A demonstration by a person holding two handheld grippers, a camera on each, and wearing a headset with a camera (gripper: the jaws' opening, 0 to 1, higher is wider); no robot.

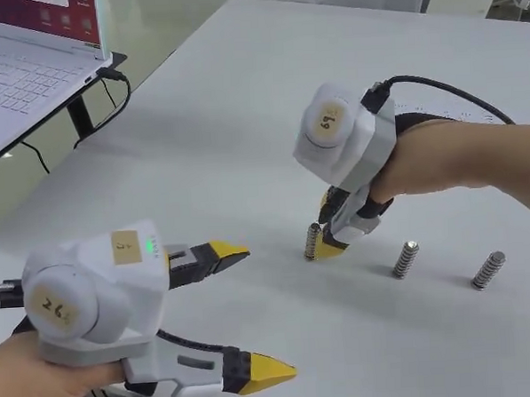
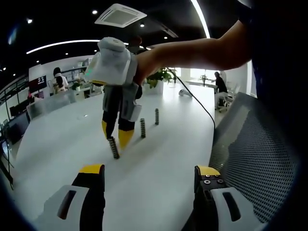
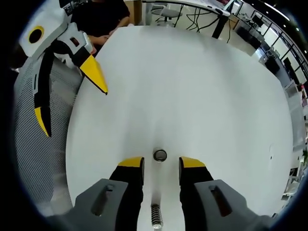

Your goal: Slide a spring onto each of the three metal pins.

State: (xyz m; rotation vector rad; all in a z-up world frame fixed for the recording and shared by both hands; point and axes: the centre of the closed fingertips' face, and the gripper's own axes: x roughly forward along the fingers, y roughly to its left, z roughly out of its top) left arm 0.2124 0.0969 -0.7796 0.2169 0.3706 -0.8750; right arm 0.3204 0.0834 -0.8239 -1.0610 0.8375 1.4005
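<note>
Three short metal pins stand in a row on the white table [image 1: 243,120], each with a spring coiled around it: the left one [image 1: 313,241], the middle one [image 1: 405,259] and the right one [image 1: 487,270]. My right gripper [image 1: 327,235] points down over the left pin, open, with its yellow tips either side of the pin top [image 3: 160,155] and a gap on both sides. From the left gripper view, the same pin [image 2: 113,147] stands just below the right gripper [image 2: 115,134]. My left gripper [image 1: 253,310] hovers open at the near left, holding nothing.
An open laptop [image 1: 18,69] sits on a stand at the far left with a black cable [image 1: 117,91] hanging from it. A mesh chair [image 2: 250,144] is close behind me. The table stretches bare beyond the pins.
</note>
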